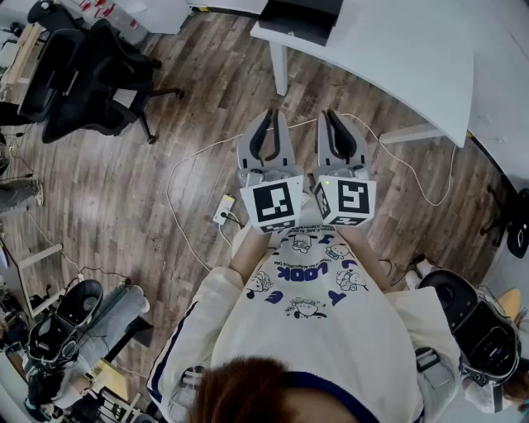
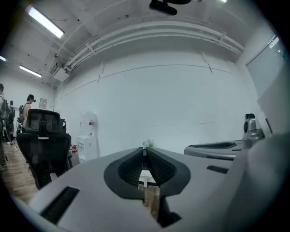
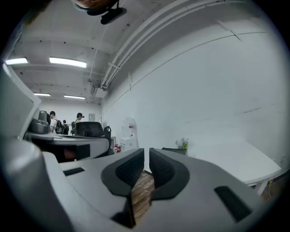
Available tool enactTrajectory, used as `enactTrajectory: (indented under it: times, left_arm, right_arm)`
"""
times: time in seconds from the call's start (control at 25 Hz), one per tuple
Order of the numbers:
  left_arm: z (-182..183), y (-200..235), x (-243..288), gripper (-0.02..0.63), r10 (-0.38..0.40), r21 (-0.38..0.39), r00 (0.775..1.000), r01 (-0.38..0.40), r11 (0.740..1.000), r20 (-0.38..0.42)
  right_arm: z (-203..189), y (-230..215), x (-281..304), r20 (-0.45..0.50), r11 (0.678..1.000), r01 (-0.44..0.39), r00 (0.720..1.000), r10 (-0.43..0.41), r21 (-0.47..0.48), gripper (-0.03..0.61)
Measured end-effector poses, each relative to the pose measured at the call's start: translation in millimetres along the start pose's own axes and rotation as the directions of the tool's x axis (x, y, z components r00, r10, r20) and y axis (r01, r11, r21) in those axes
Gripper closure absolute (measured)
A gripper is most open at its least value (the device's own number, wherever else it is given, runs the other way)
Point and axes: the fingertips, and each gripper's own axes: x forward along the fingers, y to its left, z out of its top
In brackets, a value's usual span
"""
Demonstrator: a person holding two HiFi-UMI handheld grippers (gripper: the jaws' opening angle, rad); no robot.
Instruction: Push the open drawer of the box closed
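the person holds both grippers up close to the chest, side by side and a little apart. they point out over the wooden floor [image 1: 116,198].

the left gripper [image 1: 267,120] is closed up tight. in the left gripper view its black tips [image 2: 144,150] touch each other, and nothing is between them.

the right gripper [image 1: 332,117] is very narrow too. in the right gripper view only a thin crack shows between its black pads [image 3: 131,166], and it holds nothing.

a dark box [image 1: 299,18] sits on the white bench [image 1: 397,58], at the far edge. it is well apart from both grippers, and neither one touches it. i cannot tell if its drawer is open.

a black chair [image 1: 74,74] stands off to the left. a white cable [image 1: 173,178] lies on the floor in a loop.
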Motion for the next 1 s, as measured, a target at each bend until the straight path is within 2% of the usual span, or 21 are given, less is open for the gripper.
enactTrajectory:
  times: [0.4, 1.0]
  left_arm:
    - [-1.0, 4.6, 16.8, 0.581, -0.015, -0.009, 1.0, 0.015, 1.0, 0.003]
    - [-6.6, 35.8, 49.6, 0.58, -0.055, -0.014, 0.998, 0.055, 0.998, -0.005]
  right_arm:
    - [-2.5, -2.6, 15.7, 0.001, 1.0, 0.01, 1.0, -0.01, 0.006, 0.526]
    - [-16.5, -0.8, 58.4, -0.022, 0.994, 0.062, 0.998, -0.06, 0.089, 0.526]
